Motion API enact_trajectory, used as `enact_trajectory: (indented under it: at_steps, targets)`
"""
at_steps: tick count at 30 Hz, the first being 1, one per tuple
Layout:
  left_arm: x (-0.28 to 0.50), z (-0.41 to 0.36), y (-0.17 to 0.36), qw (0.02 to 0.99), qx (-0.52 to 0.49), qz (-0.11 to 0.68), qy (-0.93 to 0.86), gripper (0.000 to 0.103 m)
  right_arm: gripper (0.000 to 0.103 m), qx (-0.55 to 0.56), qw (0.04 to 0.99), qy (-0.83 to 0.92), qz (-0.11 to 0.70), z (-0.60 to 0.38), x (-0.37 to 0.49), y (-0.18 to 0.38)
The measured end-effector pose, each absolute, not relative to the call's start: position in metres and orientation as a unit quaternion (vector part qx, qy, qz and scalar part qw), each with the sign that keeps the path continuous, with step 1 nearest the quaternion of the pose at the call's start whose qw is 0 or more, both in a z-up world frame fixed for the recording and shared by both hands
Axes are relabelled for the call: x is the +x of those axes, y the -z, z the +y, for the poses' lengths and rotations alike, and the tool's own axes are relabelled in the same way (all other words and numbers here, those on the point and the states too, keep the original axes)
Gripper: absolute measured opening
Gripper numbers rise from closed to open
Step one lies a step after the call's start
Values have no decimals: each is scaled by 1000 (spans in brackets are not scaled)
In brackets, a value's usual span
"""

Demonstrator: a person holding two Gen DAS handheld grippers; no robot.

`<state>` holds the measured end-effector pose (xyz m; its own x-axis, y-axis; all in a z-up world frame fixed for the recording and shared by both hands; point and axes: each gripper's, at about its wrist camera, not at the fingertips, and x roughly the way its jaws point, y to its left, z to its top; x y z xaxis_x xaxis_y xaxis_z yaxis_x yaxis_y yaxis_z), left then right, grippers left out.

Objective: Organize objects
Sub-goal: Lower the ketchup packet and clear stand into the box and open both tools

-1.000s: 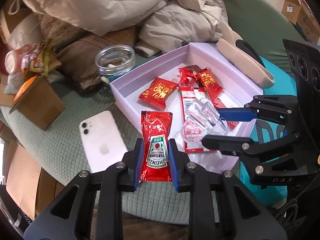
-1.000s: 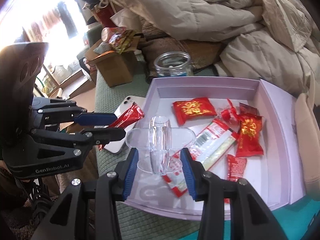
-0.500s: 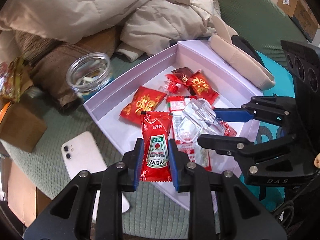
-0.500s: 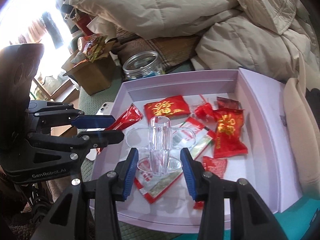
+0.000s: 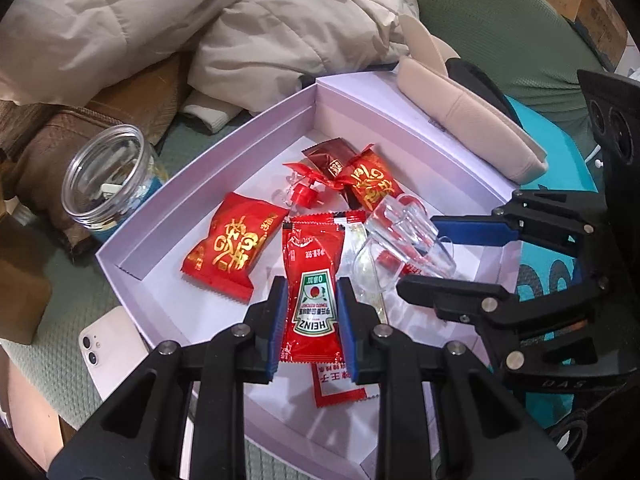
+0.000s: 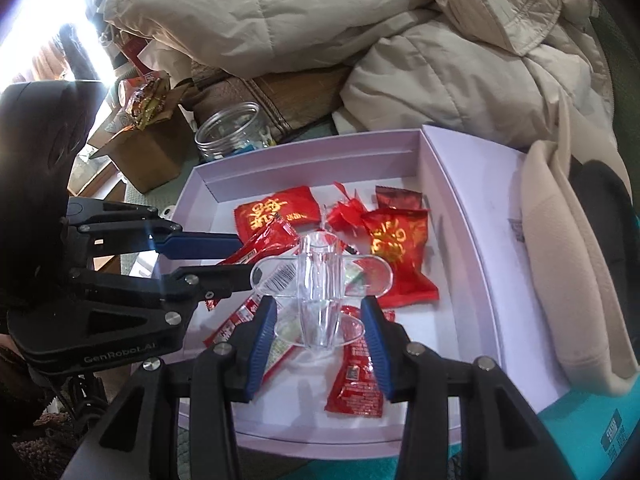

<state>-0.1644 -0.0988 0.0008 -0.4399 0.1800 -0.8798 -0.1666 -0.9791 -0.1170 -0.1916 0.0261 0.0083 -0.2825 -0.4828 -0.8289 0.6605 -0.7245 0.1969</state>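
My left gripper (image 5: 312,320) is shut on a red Heinz ketchup packet (image 5: 314,288) and holds it over the near part of the pale lilac box (image 5: 224,148). My right gripper (image 6: 320,320) is shut on a clear plastic holder (image 6: 320,280) and holds it above the box (image 6: 460,216). Each gripper shows in the other's view: the right gripper (image 5: 432,256) and the left gripper (image 6: 240,260) with the ketchup packet (image 6: 264,246). Red candy packets (image 5: 232,248) (image 6: 396,248) and sauce sachets (image 6: 356,380) lie inside the box.
A clear jar (image 5: 108,176) stands left of the box, a white phone (image 5: 116,352) lies by its near corner. A beige coat (image 6: 400,40) is heaped behind. A beige pad (image 5: 468,120) rests on the box's right wall. A cardboard box (image 6: 148,148) sits at the left.
Both grippers have moved forward over the box with their loads still held. The ketchup packet went from above the phone and box edge to above the box floor.
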Motion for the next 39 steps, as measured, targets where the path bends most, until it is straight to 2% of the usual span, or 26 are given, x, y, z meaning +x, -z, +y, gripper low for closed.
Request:
enact_trajectory:
  at_steps: [10, 39]
  targets:
    - [-170, -101, 21, 96, -544, -26, -833, 23, 44, 487, 357, 791, 99, 23, -193, 1]
    - [-182, -71, 23, 92, -556, 60, -824, 25, 45, 512, 331, 783, 124, 25, -209, 19]
